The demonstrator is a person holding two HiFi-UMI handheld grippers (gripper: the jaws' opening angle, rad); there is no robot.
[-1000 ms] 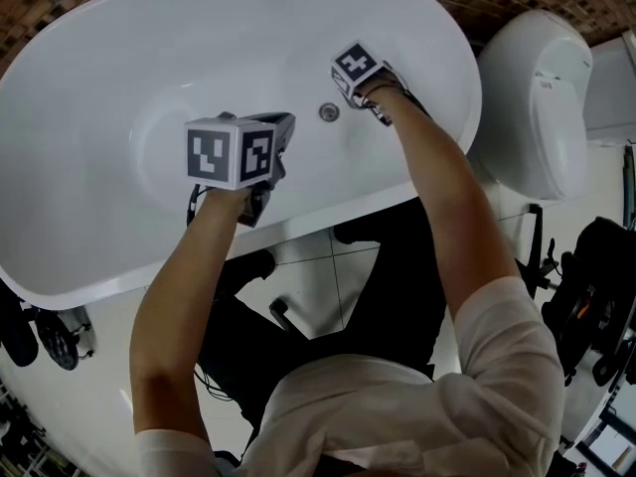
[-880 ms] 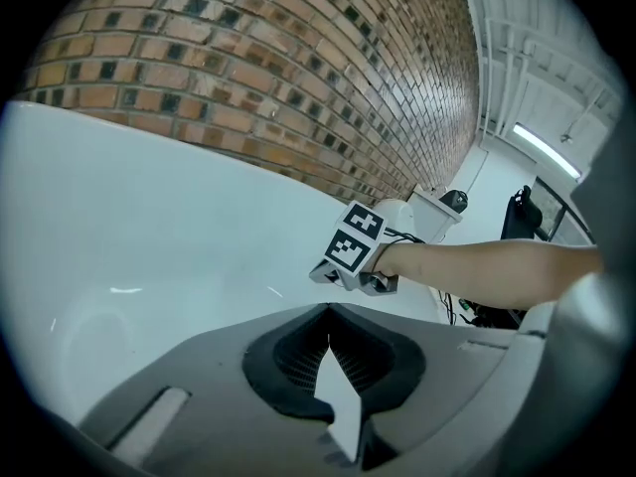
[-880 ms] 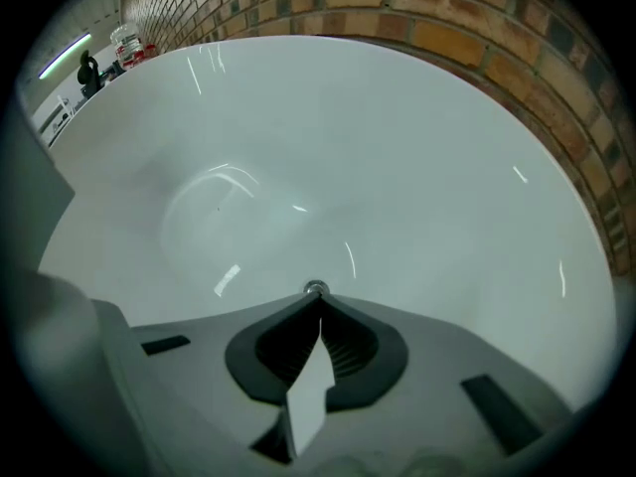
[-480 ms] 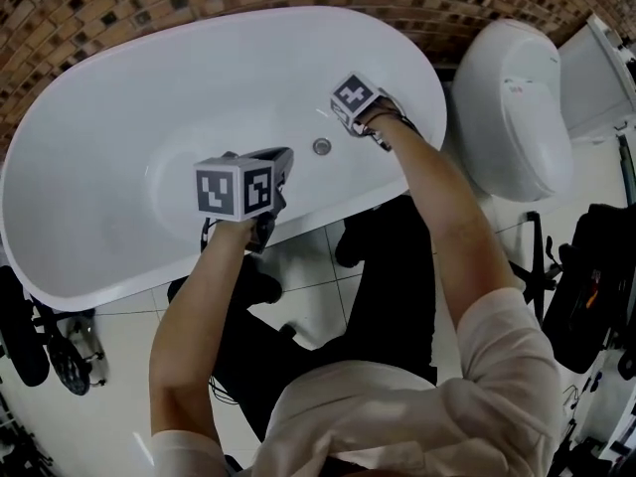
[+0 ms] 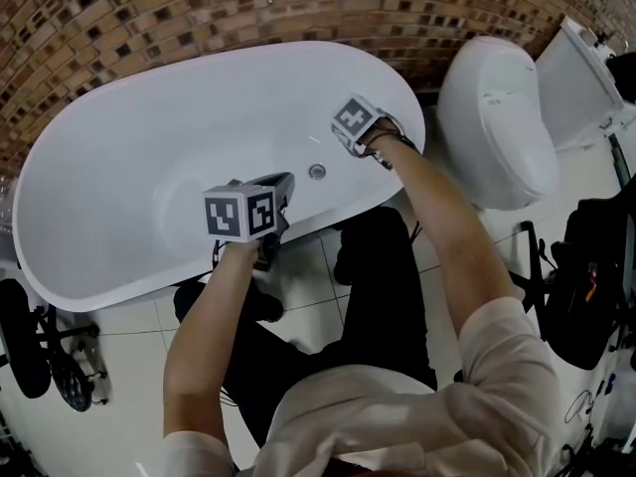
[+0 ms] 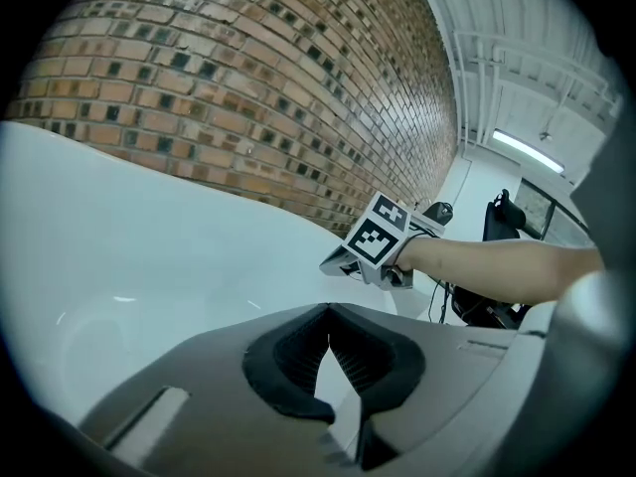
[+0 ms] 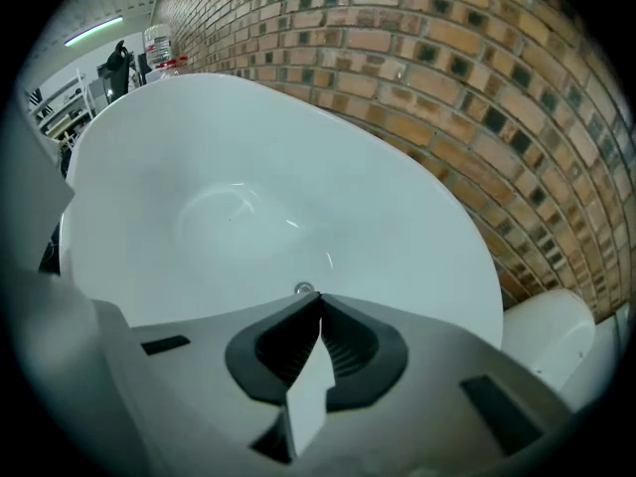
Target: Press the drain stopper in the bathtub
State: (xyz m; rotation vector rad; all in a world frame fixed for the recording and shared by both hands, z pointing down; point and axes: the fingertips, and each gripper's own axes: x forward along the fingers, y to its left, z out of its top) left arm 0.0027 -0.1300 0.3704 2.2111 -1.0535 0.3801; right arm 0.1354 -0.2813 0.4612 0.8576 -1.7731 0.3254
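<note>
The white oval bathtub (image 5: 129,167) lies below me, with its small round metal drain stopper (image 5: 317,172) on the floor near the right end. My left gripper (image 6: 328,311) is shut on nothing and hovers over the tub's near rim, left of the stopper; its marker cube (image 5: 240,214) shows in the head view. My right gripper (image 7: 318,301) is also shut and empty, held above the tub just right of the stopper, its cube (image 5: 356,122) facing up. The drain stopper (image 7: 303,288) peeks just beyond the right jaw tips.
A brick wall (image 5: 199,8) runs behind the tub. A white toilet (image 5: 497,117) stands close to the tub's right end. The person's legs and a tiled floor (image 5: 328,266) are on the near side. Dark gear (image 5: 596,266) sits at the right edge.
The head view has pulled back and tilted, so more brick wall shows and the tub sits lower in frame. Both grippers keep about the same places beside the drain stopper.
</note>
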